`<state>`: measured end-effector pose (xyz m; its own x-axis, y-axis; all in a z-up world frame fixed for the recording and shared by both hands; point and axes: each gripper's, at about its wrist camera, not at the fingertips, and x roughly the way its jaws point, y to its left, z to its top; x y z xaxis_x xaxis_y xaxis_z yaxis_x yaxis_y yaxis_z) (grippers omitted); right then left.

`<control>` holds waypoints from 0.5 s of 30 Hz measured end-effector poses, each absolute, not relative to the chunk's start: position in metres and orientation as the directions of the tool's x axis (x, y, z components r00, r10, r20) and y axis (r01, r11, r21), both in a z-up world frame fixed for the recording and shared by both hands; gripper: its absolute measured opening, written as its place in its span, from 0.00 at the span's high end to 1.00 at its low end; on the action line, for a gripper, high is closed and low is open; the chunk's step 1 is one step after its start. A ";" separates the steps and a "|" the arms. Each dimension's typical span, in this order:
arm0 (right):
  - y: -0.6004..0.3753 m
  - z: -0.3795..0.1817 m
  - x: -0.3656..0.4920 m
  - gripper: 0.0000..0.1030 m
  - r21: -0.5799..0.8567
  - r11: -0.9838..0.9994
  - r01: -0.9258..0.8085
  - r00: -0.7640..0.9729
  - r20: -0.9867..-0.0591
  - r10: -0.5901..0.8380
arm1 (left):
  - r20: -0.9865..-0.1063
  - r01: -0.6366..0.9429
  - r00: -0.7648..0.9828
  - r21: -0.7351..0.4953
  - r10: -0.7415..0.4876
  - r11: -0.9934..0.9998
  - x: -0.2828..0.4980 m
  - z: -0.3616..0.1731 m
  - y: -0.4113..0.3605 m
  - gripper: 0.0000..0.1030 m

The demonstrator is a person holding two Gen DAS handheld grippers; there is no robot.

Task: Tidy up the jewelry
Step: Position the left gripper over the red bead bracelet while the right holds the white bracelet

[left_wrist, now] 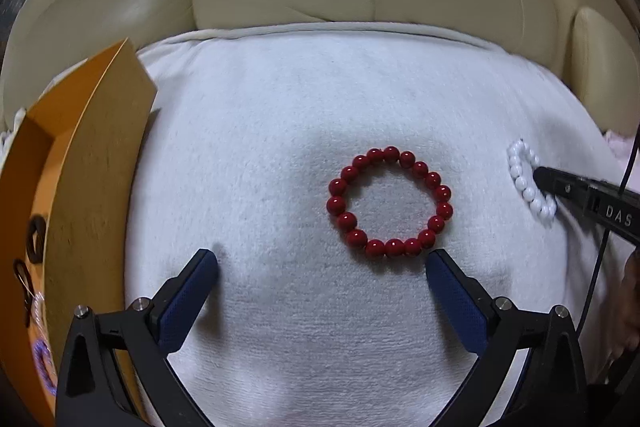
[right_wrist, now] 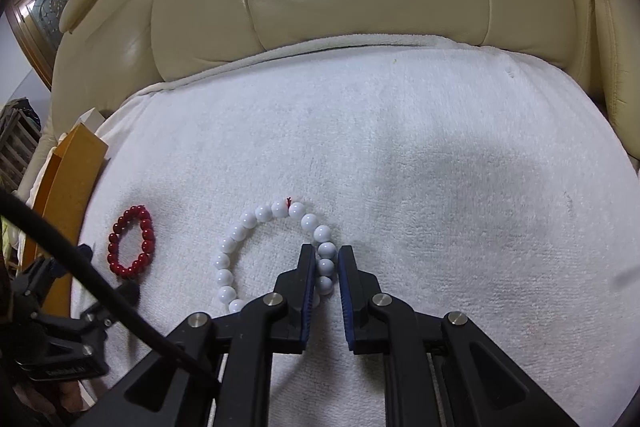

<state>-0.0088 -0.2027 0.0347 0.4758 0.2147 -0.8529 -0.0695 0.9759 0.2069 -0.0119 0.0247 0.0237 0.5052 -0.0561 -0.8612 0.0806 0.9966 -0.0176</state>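
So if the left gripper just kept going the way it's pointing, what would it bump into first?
Probably the white towel, just short of the red bracelet. The open left gripper points steeply down; depth is hard to judge.

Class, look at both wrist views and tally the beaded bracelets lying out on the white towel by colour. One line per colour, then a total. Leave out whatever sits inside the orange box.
Red beaded bracelet: 1
White beaded bracelet: 1
Total on the white towel: 2
The items in the orange box are left out as asked.
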 end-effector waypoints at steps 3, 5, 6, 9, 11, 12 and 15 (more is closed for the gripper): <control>-0.204 0.035 -0.010 0.84 0.214 0.975 -0.065 0.484 -0.848 0.218 | -0.852 0.070 0.522 -0.013 -0.048 0.997 -0.013 0.024 0.024 0.00; -0.206 0.035 -0.011 0.81 0.210 0.976 -0.064 0.493 -0.843 0.214 | -0.844 0.058 0.535 -0.004 -0.035 0.998 -0.015 0.024 0.019 0.00; -0.206 0.034 -0.011 0.78 0.204 0.977 -0.058 0.499 -0.842 0.205 | -0.842 0.051 0.539 -0.005 -0.032 0.999 -0.016 0.024 0.019 0.00; -0.211 0.033 -0.014 0.70 0.212 0.976 -0.042 0.510 -0.836 0.204 | -0.839 0.041 0.543 0.002 -0.021 0.999 -0.022 0.026 0.016 0.00; -0.216 0.032 -0.015 0.69 0.241 0.970 -0.039 0.514 -0.827 0.226 | -0.837 0.031 0.547 0.010 -0.009 0.999 -0.023 0.028 0.014 0.00; -0.217 0.032 -0.016 0.69 0.244 0.969 -0.042 0.517 -0.825 0.230 | -0.836 0.024 0.548 0.012 -0.003 1.000 -0.023 0.028 0.014 0.00; -0.218 0.033 -0.020 0.70 0.233 0.971 -0.048 0.527 -0.820 0.223 | -0.831 0.003 0.556 0.021 0.016 1.000 -0.030 0.030 0.011 0.00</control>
